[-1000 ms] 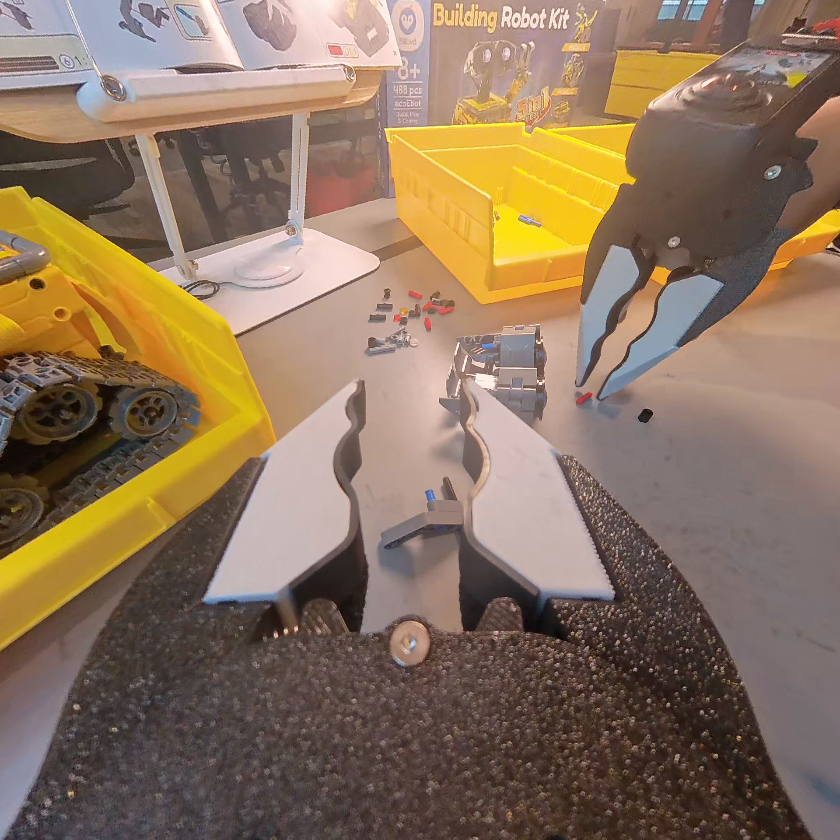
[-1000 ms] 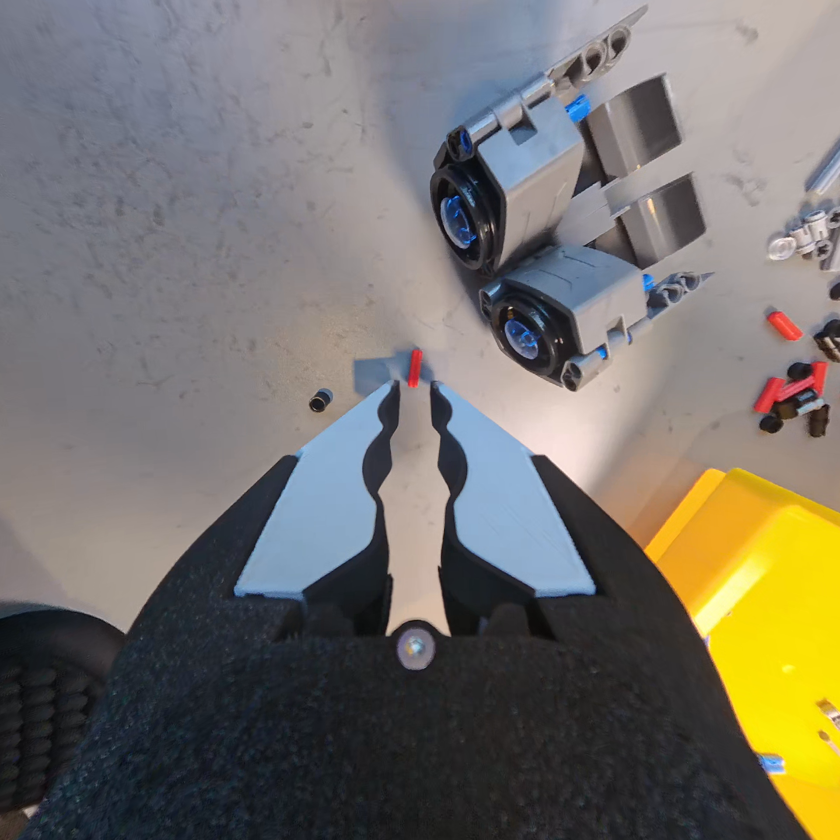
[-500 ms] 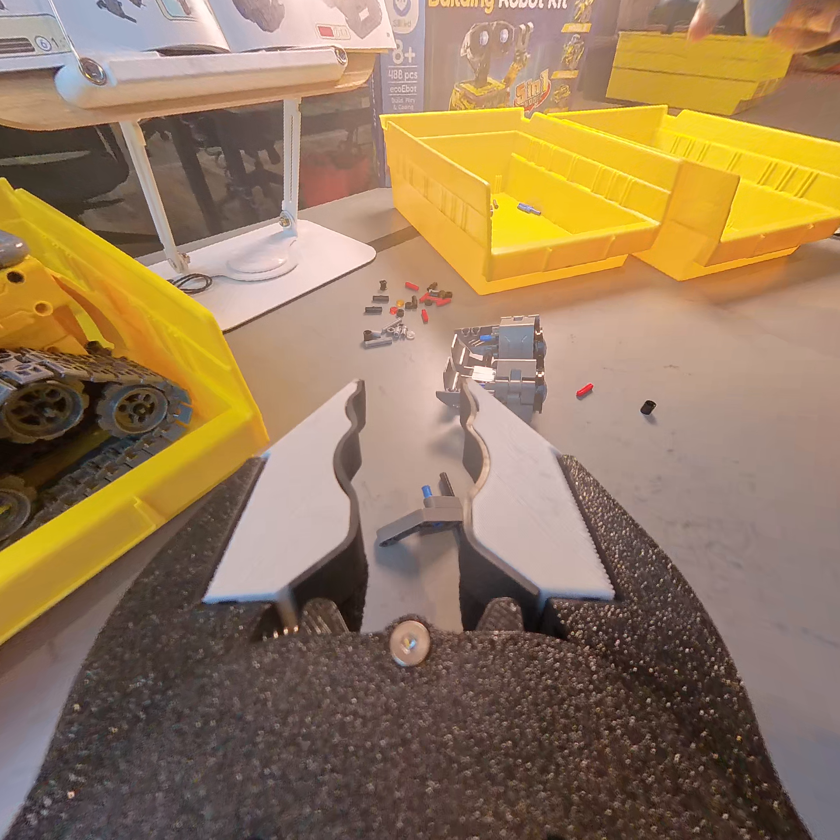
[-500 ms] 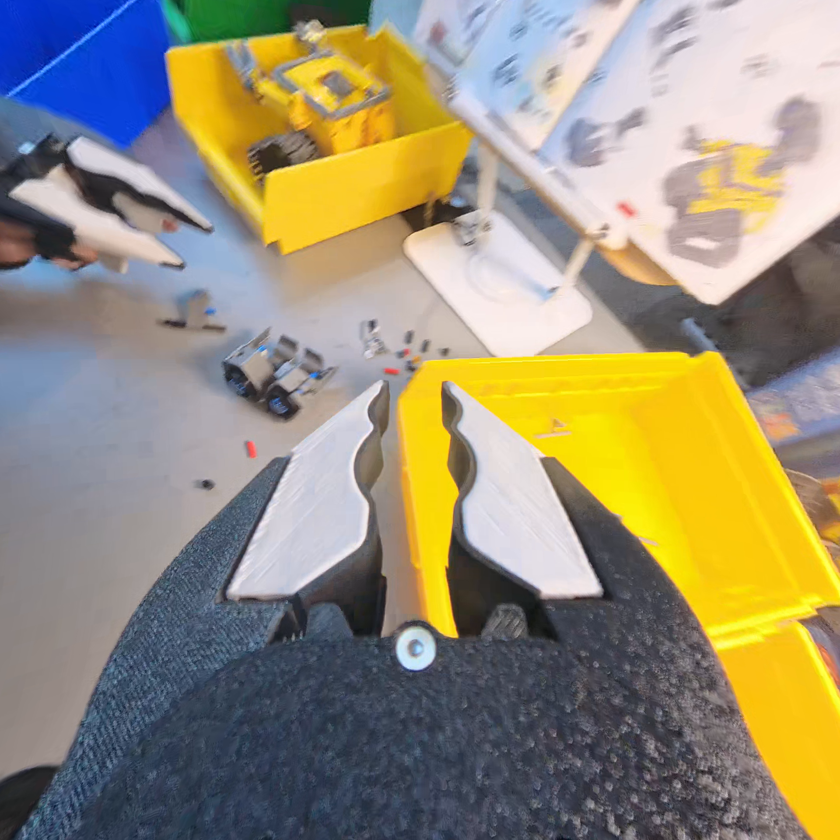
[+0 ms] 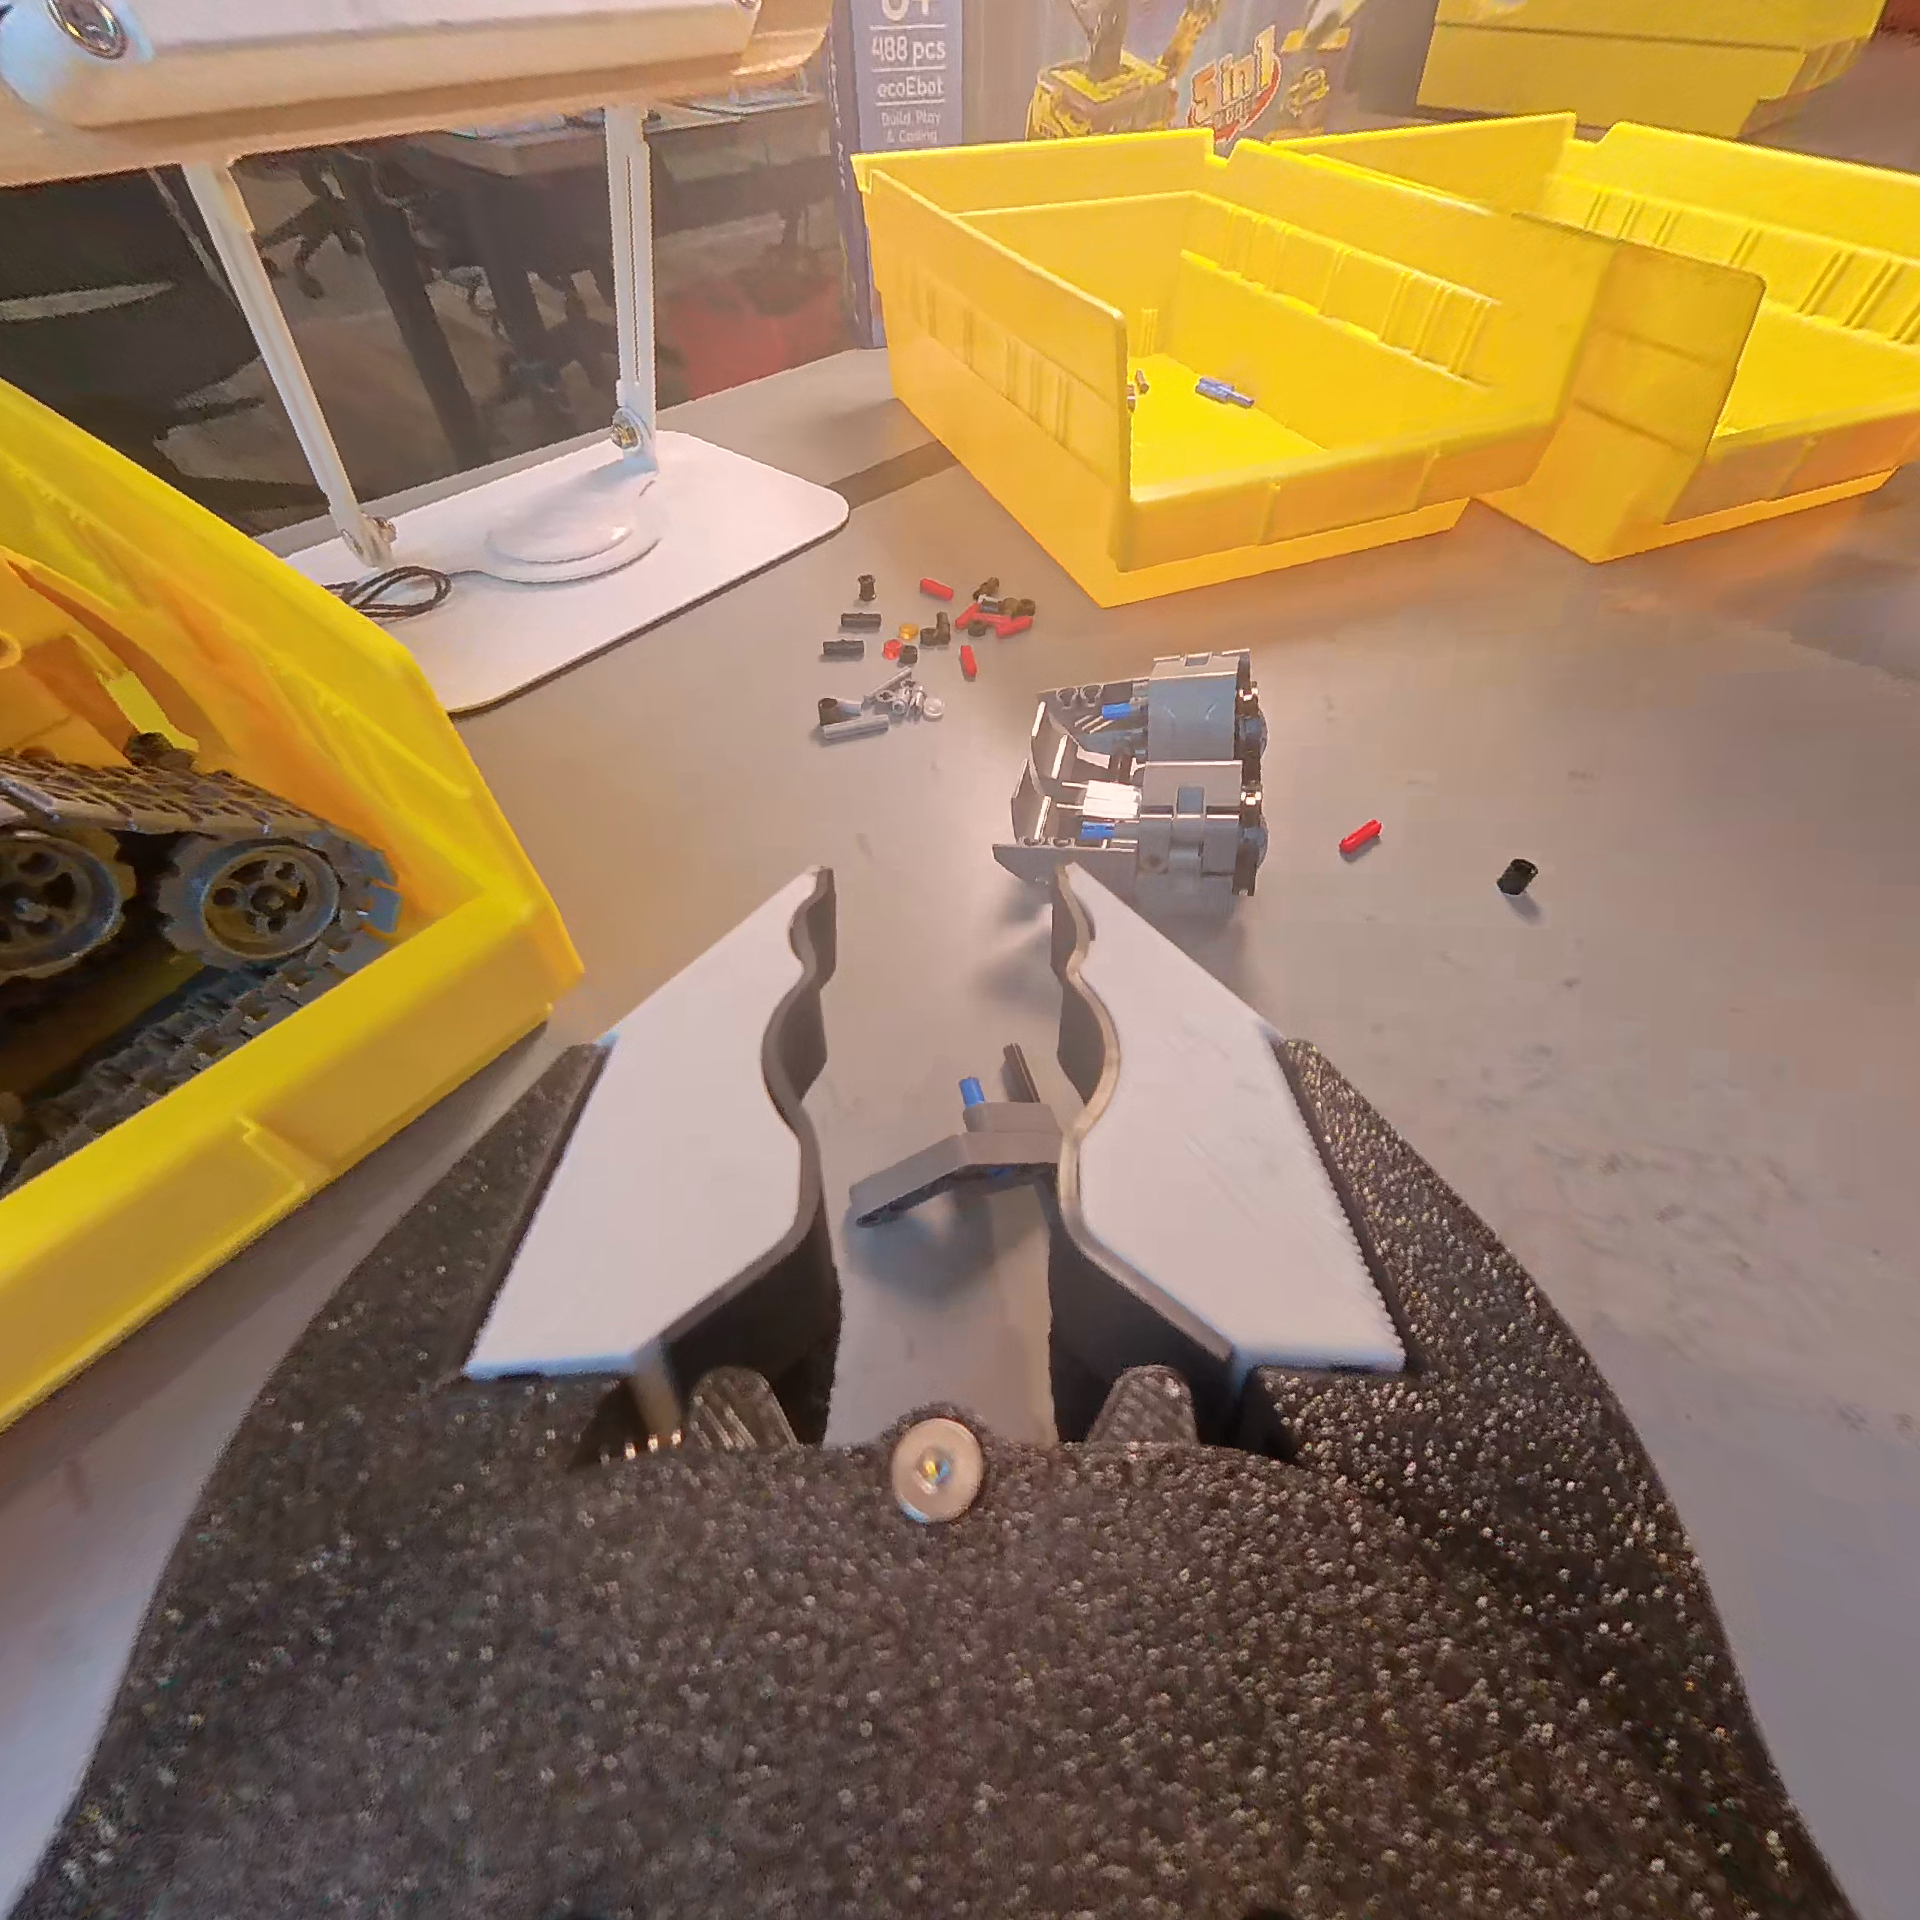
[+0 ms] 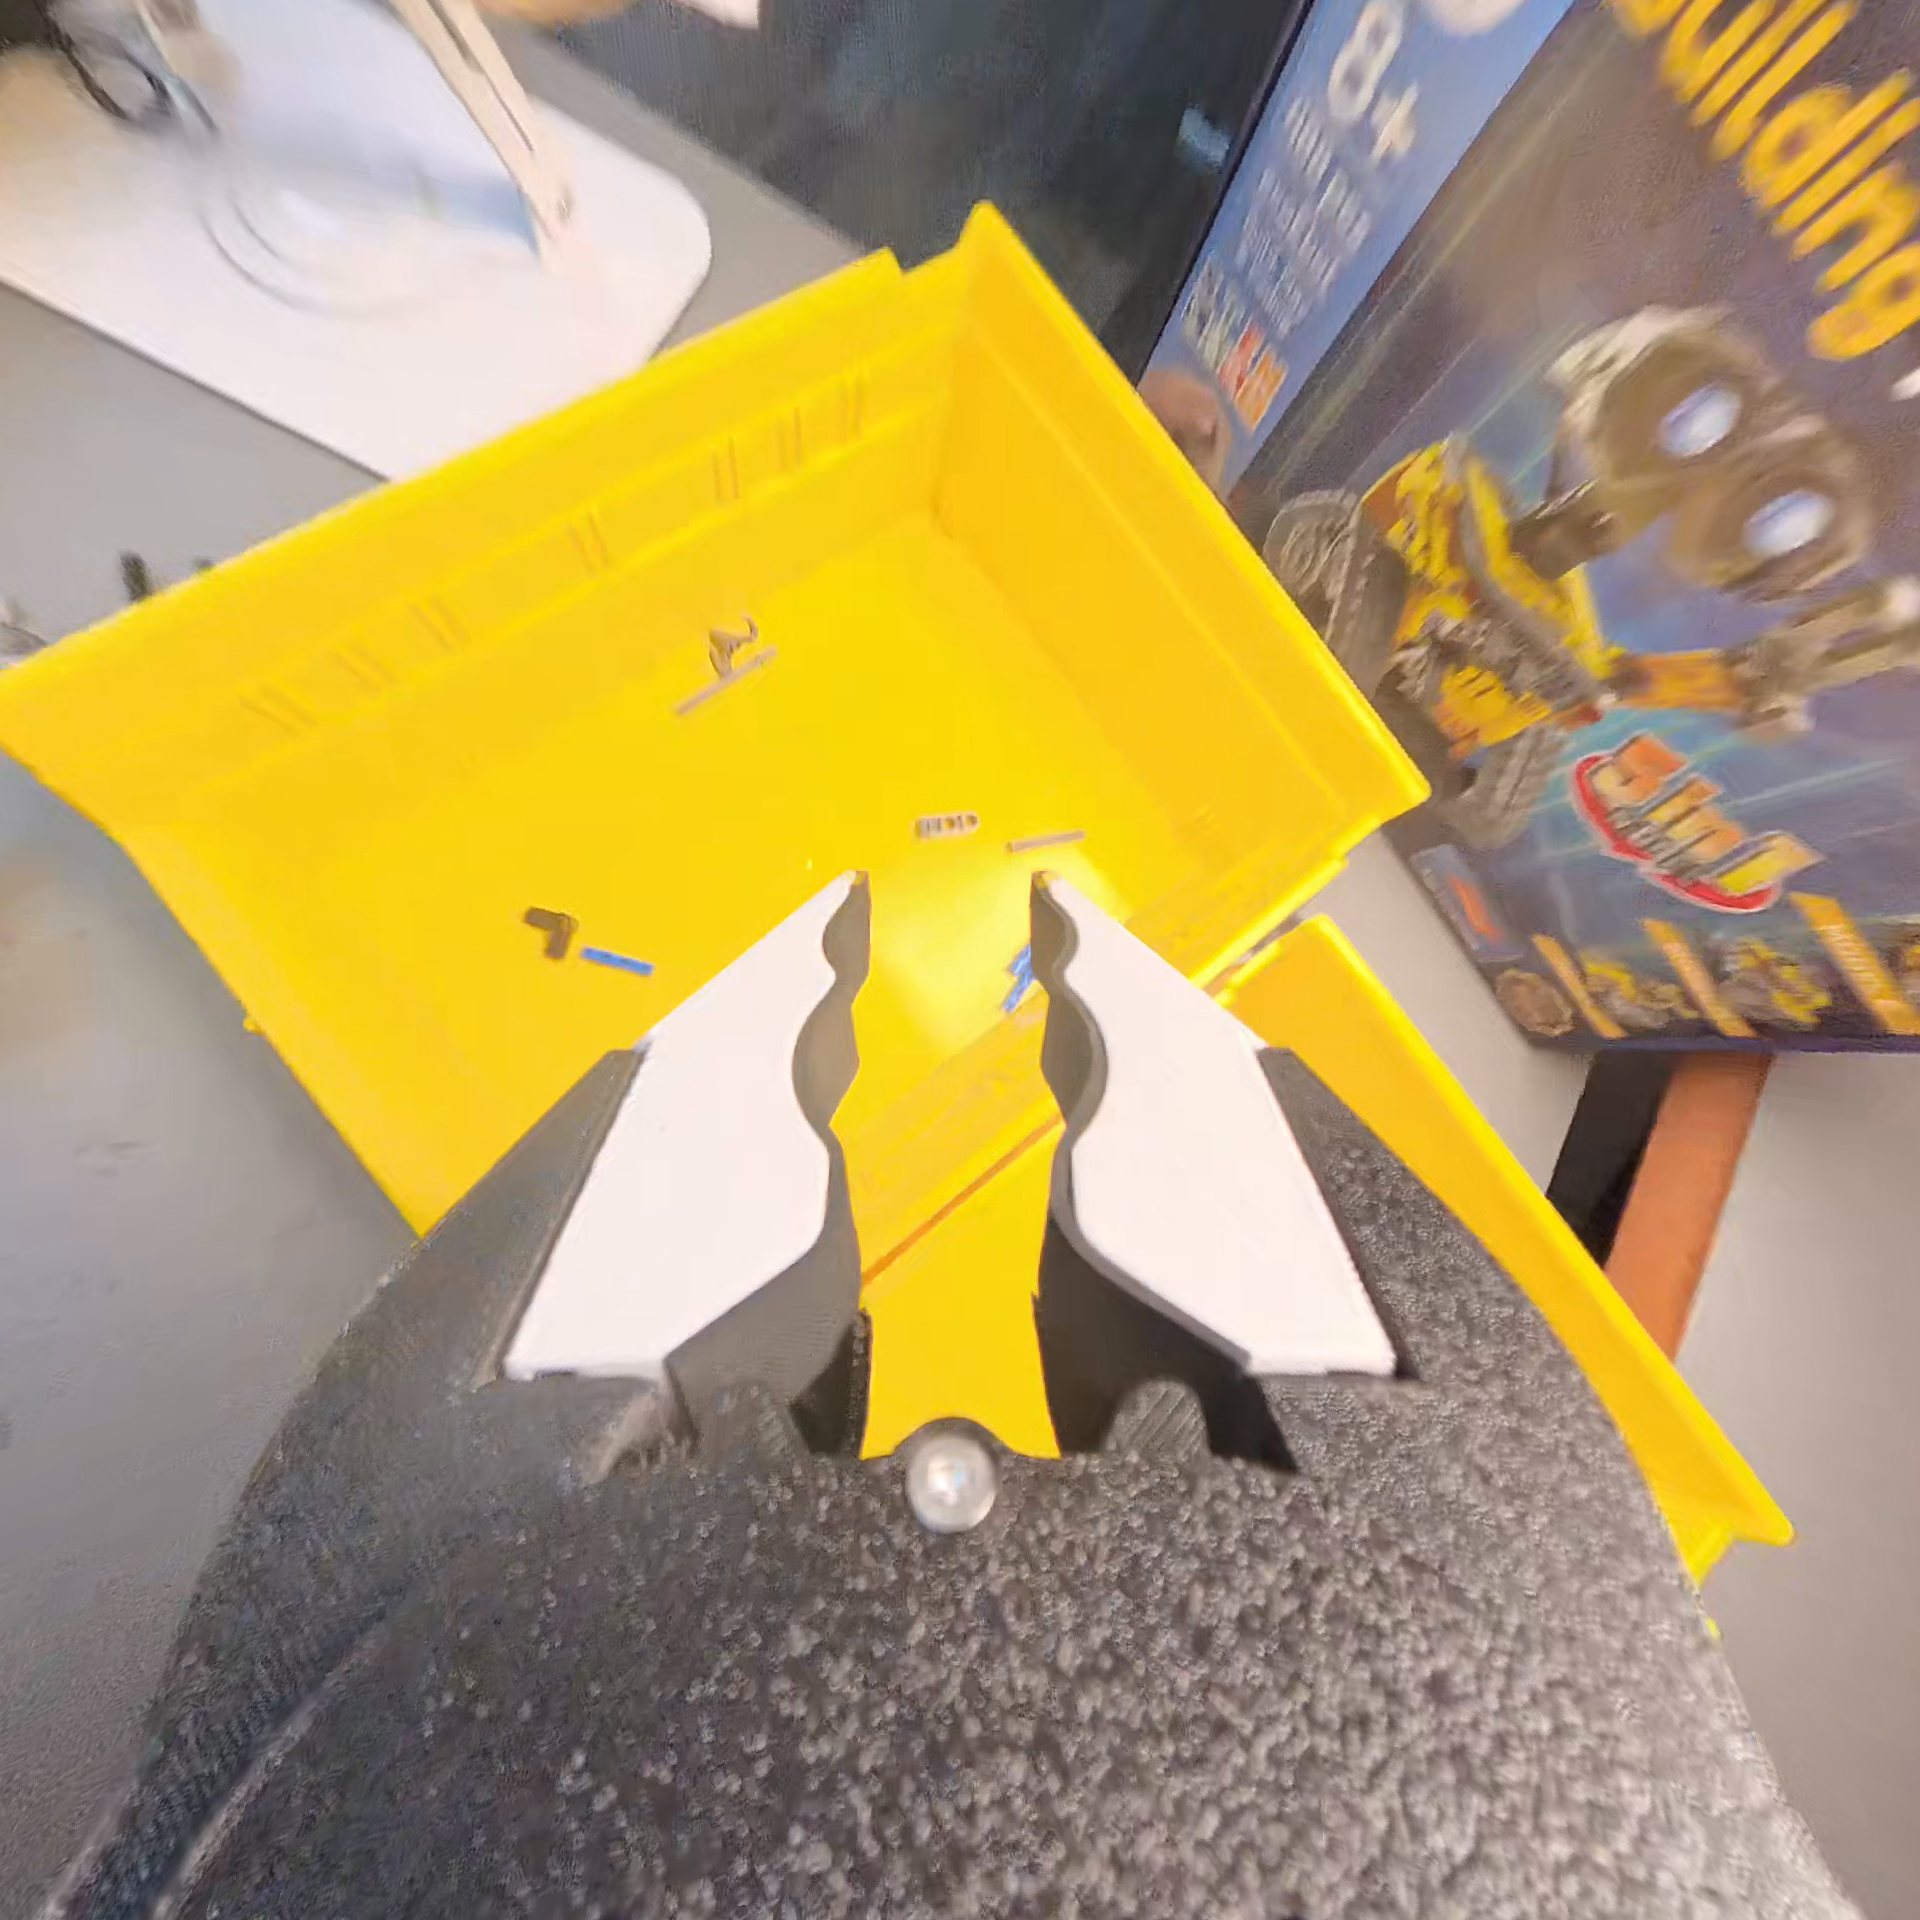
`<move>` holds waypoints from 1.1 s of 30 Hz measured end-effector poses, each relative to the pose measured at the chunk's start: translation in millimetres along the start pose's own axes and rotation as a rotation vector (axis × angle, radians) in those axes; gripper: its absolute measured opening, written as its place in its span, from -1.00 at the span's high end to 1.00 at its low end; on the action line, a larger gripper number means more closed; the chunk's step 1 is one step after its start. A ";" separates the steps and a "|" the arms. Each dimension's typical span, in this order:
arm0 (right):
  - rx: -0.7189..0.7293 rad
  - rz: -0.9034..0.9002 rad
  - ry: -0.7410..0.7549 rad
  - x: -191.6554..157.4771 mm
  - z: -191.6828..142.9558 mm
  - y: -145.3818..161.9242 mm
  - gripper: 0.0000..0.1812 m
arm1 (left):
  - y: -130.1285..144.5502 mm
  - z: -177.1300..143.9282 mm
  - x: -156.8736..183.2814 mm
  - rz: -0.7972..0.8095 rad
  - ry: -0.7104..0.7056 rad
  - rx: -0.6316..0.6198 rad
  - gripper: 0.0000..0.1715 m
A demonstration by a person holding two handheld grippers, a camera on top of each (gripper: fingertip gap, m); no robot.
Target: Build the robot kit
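The left gripper (image 5: 943,894) is shown with its jaws parted above the grey surface (image 5: 1558,1195), nothing being clasped; a small grey angled piece (image 5: 951,1158) with a blue pin is seen lying on the surface between the fingers, touching or just beside the inner face of the right finger (image 5: 1174,1122). Toward the left edge of the surface, a yellow bin (image 5: 312,1049) holding a tracked vehicle (image 5: 187,873) is seen. Beyond the fingertips, a grey assembled block (image 5: 1153,790) is shown, with a scatter of small red and black pieces (image 5: 925,644) behind it, and a red pin (image 5: 1359,836) and a black bush (image 5: 1516,876) to its right. The right gripper (image 6: 948,881) is shown empty, jaws apart, held over an open yellow bin (image 6: 436,665) at the far side of the surface, in which a few small pieces (image 6: 566,930) lie; a printed box (image 6: 1621,582) is seen standing just beside this bin.
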State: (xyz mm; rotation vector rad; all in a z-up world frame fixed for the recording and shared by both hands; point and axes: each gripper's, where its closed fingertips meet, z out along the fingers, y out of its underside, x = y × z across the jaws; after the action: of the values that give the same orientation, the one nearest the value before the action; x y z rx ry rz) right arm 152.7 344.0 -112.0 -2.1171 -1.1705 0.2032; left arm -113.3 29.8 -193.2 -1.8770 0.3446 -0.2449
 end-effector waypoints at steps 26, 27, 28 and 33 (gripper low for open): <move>-0.364 -0.007 -0.322 -81.7 162.6 7.2 0.58 | -3.4 -4.9 -4.3 -0.037 0.017 0.017 0.52; -0.367 -0.019 -0.315 -81.8 163.9 8.6 0.59 | -4.0 -5.2 -4.1 -0.038 0.018 0.019 0.52; -0.363 -0.029 -0.308 -81.1 164.5 8.6 0.61 | -4.4 -5.4 -3.9 -0.039 0.020 0.020 0.52; -0.370 -0.068 -0.271 -71.1 164.5 12.9 0.79 | -6.2 -6.5 -3.3 -0.043 0.024 0.026 0.52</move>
State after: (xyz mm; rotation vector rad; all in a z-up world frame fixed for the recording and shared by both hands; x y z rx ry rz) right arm 47.3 365.5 -256.0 -2.4193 -1.5333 0.2652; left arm -117.8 27.0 -185.3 -1.8587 0.3160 -0.3004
